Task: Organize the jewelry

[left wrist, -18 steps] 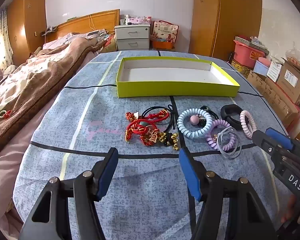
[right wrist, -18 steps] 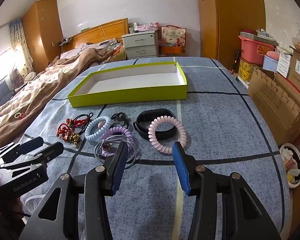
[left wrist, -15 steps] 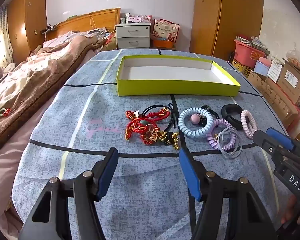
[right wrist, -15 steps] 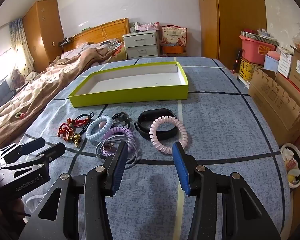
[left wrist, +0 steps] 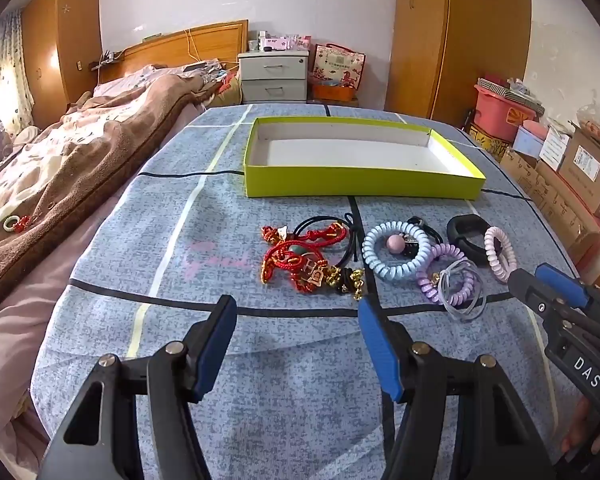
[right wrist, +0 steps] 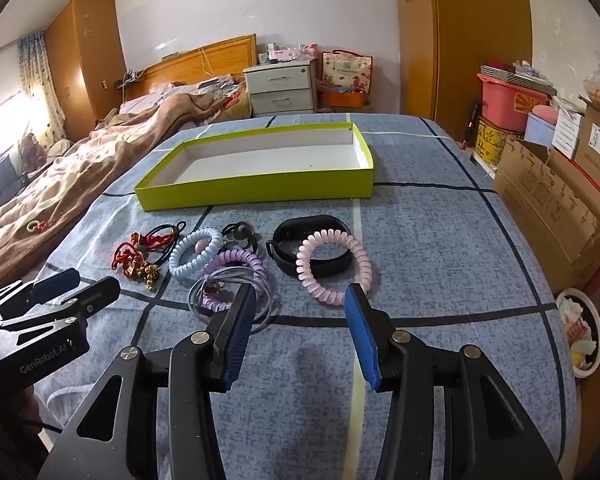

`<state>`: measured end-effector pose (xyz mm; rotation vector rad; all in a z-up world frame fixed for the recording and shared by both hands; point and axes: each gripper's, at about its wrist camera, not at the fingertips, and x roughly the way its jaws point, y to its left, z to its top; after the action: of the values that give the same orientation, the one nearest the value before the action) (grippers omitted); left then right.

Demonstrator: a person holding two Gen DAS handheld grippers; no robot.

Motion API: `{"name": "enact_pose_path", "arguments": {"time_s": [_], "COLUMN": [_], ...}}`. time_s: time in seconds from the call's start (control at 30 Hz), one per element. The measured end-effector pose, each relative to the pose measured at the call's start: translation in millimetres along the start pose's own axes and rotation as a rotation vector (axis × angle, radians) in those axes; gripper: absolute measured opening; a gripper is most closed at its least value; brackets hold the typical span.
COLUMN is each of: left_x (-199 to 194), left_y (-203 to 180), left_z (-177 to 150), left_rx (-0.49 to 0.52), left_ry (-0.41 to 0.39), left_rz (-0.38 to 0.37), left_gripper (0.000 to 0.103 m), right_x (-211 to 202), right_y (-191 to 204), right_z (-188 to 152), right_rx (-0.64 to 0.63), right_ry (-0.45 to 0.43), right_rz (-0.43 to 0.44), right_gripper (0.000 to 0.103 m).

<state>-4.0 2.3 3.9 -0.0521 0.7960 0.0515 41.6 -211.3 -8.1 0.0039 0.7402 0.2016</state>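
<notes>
A row of jewelry lies on the blue cloth: a red cord bracelet (left wrist: 296,258) with gold charms, a light blue coil band (left wrist: 396,254), a purple coil band (left wrist: 454,274) under thin grey ties, a black wristband (right wrist: 312,246) and a pink coil band (right wrist: 332,266). Behind them stands an empty yellow-green box (left wrist: 360,186). My left gripper (left wrist: 294,322) hovers open just short of the red bracelet. My right gripper (right wrist: 300,306) is open just short of the pink coil band. Nothing is between either pair of fingers.
A bed with a brown blanket (left wrist: 80,160) runs along the left. Cardboard boxes (right wrist: 552,200) and a pink bin (right wrist: 508,100) line the right side. A nightstand (left wrist: 274,78) and wardrobes stand at the back.
Both views have tilted slightly, so the jewelry and box sit a little lower in frame. Both grippers stay open and nothing on the cloth has moved.
</notes>
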Motion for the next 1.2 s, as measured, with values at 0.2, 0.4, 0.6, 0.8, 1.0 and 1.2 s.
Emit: {"name": "enact_pose_path", "arguments": {"time_s": [0.2, 0.4, 0.6, 0.8, 1.0, 1.2], "left_x": [-1.5, -3.2, -3.1, -3.1, -3.8, -5.1], "left_y": [-1.8, -2.2, -2.5, -2.3, -2.2, -2.4], "left_z": [0.3, 0.9, 1.3, 1.1, 1.0, 1.0], "left_rx": [0.001, 0.002, 0.003, 0.001, 0.0, -0.002], "left_ry": [-0.002, -0.004, -0.005, -0.004, -0.005, -0.005], "left_rz": [0.006, 0.006, 0.009, 0.011, 0.012, 0.013], "left_gripper": [0.065, 0.065, 0.065, 0.065, 0.065, 0.065], "right_x": [-1.2, -1.1, 0.3, 0.3, 0.2, 0.2], "right_y": [-1.4, -2.6, -1.7, -1.8, -1.7, -1.6], "right_z": [-1.0, -0.8, -1.6, -1.9, -1.9, -1.5], "right_rx": [0.004, 0.004, 0.002, 0.002, 0.003, 0.002], "right_ry": [-0.001, -0.002, 0.005, 0.005, 0.005, 0.004], "right_rz": [0.001, 0.001, -0.001, -0.001, -0.002, -0.001], "right_gripper": [0.047, 0.047, 0.047, 0.047, 0.047, 0.047]}}
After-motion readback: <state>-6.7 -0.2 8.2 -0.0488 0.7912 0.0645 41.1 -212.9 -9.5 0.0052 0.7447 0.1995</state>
